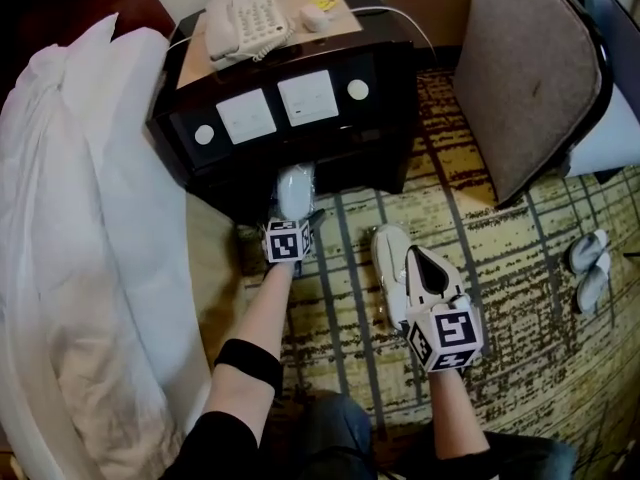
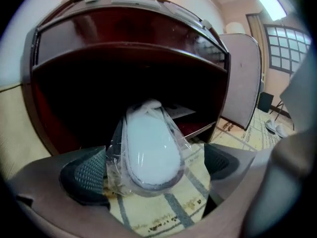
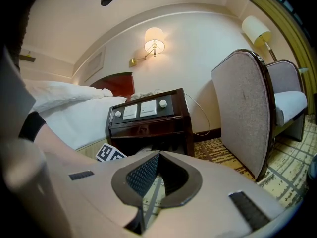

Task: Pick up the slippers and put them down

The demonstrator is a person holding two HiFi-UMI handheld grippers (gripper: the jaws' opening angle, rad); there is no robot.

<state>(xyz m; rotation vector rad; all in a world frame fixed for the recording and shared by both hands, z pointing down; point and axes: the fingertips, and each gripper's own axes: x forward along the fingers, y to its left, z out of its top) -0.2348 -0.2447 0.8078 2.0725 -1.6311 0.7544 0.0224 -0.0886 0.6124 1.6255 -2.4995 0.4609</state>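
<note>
Slipper (image 2: pixel 148 150) in plastic wrap lies on the carpet (image 2: pixel 163 217) under the nightstand (image 2: pixel 124 58) edge, so your left tongs (image 2: pixel 153 177) straddle it released, ready to pinch; your right tongs (image 3: pixel 153 180) are clenched on nothing.

a hotel room: bed (image 1: pixel 100 168), switch-panel nightstand (image 1: pixel 335 140), telephone (image 1: pixel 245 23), wall lamp (image 3: pixel 154 36).

Plastic-wrapped slipper (image 2: pixel 148 150) btwn wide-apart jaws, on carpet (image 2: pixel 163 207), far end under nightstand (image 2: pixel 124 38).
</note>
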